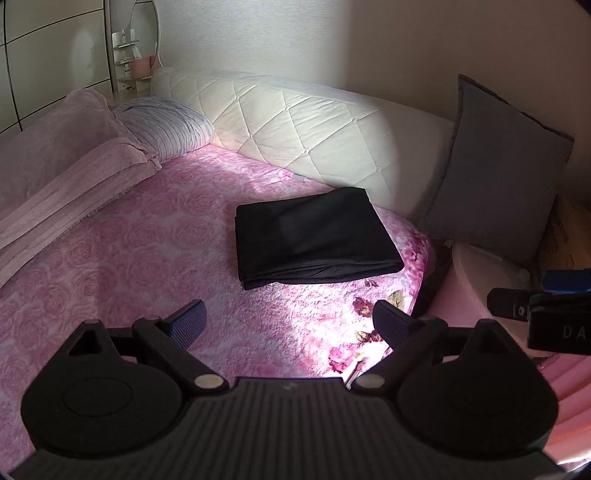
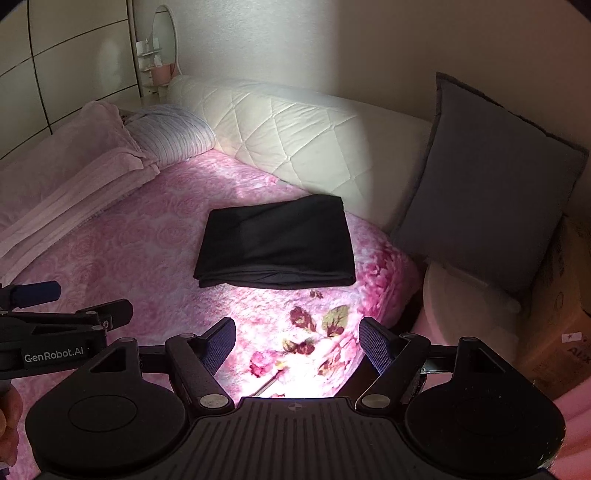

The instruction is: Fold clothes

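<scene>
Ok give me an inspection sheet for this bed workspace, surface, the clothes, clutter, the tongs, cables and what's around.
Surface: pink rose-patterned bedspread, brightly lit near the cameras.
Job's things: black garment lying folded into a flat rectangle on the bedspread, touched by neither tool.
Clutter: folded pink blanket and striped pillow at the far left side.
Grippers: left tongs open, empty, held above the bedspread short of the garment; right tongs open, empty, likewise.
Cables: nothing seen.
Surroundings: cream quilted headboard behind the garment; grey cushion leaning at the right; cardboard box beside it; oval mirror and small shelf in the far corner.
</scene>
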Motion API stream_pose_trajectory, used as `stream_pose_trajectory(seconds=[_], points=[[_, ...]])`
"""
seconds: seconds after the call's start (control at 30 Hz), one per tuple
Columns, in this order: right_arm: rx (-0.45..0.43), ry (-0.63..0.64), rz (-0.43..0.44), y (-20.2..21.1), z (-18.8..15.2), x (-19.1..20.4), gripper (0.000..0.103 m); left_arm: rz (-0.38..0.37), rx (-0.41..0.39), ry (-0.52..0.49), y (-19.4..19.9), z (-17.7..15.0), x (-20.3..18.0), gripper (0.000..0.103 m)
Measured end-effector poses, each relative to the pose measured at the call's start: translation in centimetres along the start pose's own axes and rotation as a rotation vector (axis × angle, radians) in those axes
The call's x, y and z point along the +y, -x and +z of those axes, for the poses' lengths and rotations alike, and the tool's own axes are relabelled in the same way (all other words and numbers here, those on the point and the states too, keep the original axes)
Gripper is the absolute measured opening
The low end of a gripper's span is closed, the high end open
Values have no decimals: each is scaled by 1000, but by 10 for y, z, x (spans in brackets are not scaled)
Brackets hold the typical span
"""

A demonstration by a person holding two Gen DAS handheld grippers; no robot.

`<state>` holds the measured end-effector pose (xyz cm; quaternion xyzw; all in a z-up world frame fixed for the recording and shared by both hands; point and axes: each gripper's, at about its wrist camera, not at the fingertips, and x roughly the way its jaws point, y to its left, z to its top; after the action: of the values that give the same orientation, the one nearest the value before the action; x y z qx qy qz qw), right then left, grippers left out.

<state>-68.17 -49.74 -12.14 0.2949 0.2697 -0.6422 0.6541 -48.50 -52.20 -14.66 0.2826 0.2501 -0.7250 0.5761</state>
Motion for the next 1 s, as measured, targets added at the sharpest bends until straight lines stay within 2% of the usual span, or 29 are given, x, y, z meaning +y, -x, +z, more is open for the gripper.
stream_pose_trajectory(seconds=[0.43,1.0], points=[[38,56,61,-14,-5,-25,77,66,36,52,-6,-6,-29,95],[76,100,91,-25,-7,-44,77,82,53,71,-13,-8,-51,95]])
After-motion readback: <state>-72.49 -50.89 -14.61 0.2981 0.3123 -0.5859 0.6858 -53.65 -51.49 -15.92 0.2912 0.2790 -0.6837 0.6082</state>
